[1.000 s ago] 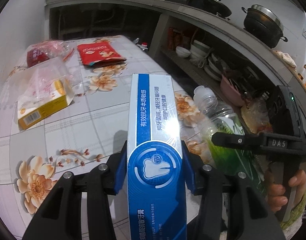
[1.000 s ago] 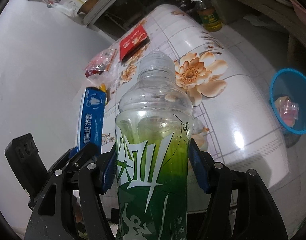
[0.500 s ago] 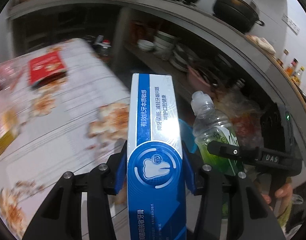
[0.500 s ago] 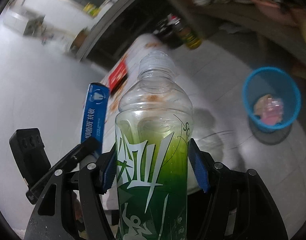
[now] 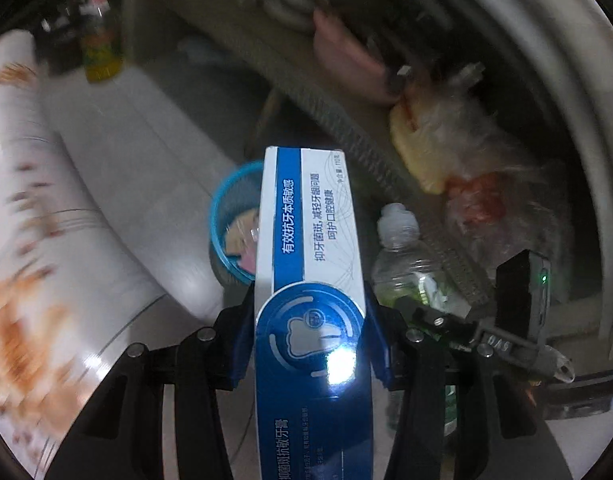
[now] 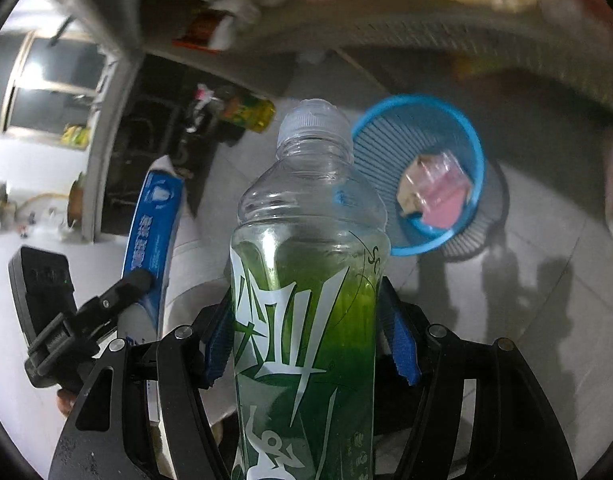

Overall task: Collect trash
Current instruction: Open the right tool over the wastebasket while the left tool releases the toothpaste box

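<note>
My left gripper (image 5: 308, 328) is shut on a blue and white toothpaste box (image 5: 310, 264), which also shows in the right wrist view (image 6: 154, 232). My right gripper (image 6: 306, 332) is shut on a clear plastic bottle with a green label (image 6: 306, 280); it also shows in the left wrist view (image 5: 406, 264). A blue mesh trash basket (image 6: 462, 148) stands on the floor ahead and below, holding pink and tan wrappers. In the left wrist view the basket (image 5: 226, 208) sits just left of the box, partly hidden by it.
The flowered table edge (image 5: 34, 240) is at the left. A low shelf (image 5: 346, 128) with bowls and plastic bags runs behind the basket. A yellow-green oil bottle (image 6: 250, 112) stands on the grey tiled floor (image 6: 526, 300) near the wall.
Both grippers have swung right, away from the table and down toward the floor. The blue basket has come closer and larger in both views. Both grips are unchanged.
</note>
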### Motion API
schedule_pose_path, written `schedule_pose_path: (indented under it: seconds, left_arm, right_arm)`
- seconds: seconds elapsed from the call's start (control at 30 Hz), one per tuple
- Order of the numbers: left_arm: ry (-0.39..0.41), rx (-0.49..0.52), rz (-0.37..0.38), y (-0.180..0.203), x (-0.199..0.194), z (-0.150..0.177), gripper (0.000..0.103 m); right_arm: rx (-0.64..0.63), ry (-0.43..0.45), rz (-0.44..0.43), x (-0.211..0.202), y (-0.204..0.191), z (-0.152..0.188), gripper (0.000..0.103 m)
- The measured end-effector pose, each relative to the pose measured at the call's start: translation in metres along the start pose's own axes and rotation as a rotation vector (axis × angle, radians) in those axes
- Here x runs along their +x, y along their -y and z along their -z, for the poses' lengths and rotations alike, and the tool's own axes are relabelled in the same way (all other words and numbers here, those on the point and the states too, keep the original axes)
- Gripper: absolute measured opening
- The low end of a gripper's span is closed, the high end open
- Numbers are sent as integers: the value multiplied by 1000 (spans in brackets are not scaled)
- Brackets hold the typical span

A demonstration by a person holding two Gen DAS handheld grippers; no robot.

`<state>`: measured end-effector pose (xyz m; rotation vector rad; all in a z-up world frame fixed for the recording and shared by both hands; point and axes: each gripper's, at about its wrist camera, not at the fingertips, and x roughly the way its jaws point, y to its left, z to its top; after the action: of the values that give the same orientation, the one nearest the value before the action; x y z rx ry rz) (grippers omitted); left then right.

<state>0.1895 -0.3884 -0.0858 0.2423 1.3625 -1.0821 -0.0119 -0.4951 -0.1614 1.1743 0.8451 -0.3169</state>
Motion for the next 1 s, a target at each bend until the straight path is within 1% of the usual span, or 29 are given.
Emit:
schedule_pose_path:
  seconds: [0.07, 0.13, 0.2, 0.23, 0.3, 0.33, 0.37, 0.4, 0.43, 0.5, 0.67, 0.87, 1.0]
  left_arm:
    - [-70, -33, -7, -2, 35, -22, 47]
    - [-97, -45, -26, -1, 59, -40, 47]
    - [-103, -44, -53, 1, 77, -56, 47]
    - [-104, -53, -60, 1, 86, -67, 47]
    - [-99, -75, -63, -2, 97, -75, 48]
    - [-93, -86, -61, -3, 101, -82, 50]
    - [-84, -92, -57, -4, 103, -85, 55]
    - [-69, -96, -55, -4, 105, -90, 58]
    - [-57, -97, -57, -4, 104, -91, 58]
    - [-41, -95, -54, 0, 103, -95, 59]
    - [-14, -71, -41, 6, 92, -87, 59]
    - [19, -18, -25, 14, 62, -66, 59]
    - [45, 34, -21, 22, 37, -47, 59]
  right_arm:
    - [27, -29, 5, 17, 13, -17, 62]
    - [57, -51, 11, 36, 23, -34, 62]
    - [87, -68, 6, 54, 32, -51, 62]
    - [100, -71, 3, 56, 37, -58, 62]
    - [114, -72, 6, 68, 43, -72, 63]
    - [126, -66, 15, 75, 47, -81, 64]
    - [132, -59, 27, 78, 48, -88, 66]
    - [133, -47, 46, 84, 51, -96, 66]
    - [132, -40, 62, 89, 50, -98, 68]
    - [120, -26, 106, 95, 52, -102, 68]
    - [70, 2, 157, 97, 48, -90, 68]
    - [16, 56, 202, 78, 49, -75, 68]
    - [-40, 99, 221, 57, 39, -54, 68]
